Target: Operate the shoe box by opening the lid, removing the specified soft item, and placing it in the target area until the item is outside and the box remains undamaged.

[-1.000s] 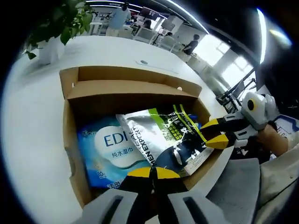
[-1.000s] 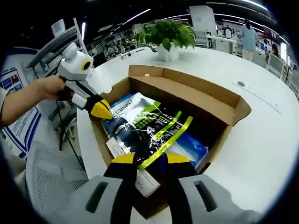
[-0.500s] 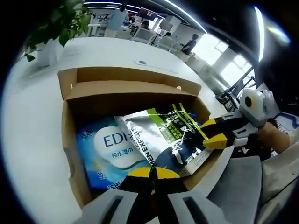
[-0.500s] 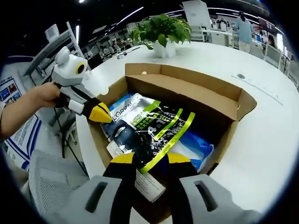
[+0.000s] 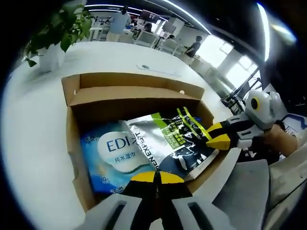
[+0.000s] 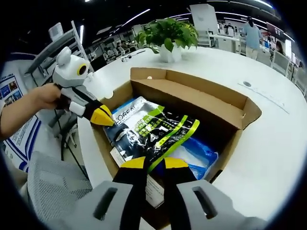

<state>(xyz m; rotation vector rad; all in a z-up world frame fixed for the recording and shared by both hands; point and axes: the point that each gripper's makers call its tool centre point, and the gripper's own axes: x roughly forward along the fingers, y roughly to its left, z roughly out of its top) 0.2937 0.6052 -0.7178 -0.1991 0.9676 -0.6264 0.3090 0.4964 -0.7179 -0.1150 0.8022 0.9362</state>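
With its lid already folded back toward the upper part of both views, the cardboard shoe box (image 5: 76,143) is sitting open on the white table (image 5: 29,124), so the contents are lying exposed and reachable from above. Inside, a silver, green and black L'Oréal Men Expert pouch (image 5: 172,143) is lying on top of a blue pack of wet wipes (image 5: 108,153), which is occupying the lower left of the box in the left gripper view; the pouch is the upper layer, so it looks like the soft item being gone after first.

In that view, the left gripper (image 5: 154,177) is sitting at the bottom centre with its yellow tips pressed together on the near edge of the pouch, apparently pinning that end. Coming in from the right of the same frame, the right gripper (image 5: 219,135) is reaching over the box wall, its tips nearly together at the pouch's other edge. In the right gripper view its own yellow tips (image 6: 153,163) are standing narrow at the pouch's green-striped end (image 6: 163,136), probably pinching it. A person's hand (image 6: 45,96) is holding the left gripper at the upper left there.

Judging from this, a two-ended grip is letting the floppy pouch lift level without dragging on the cardboard walls.
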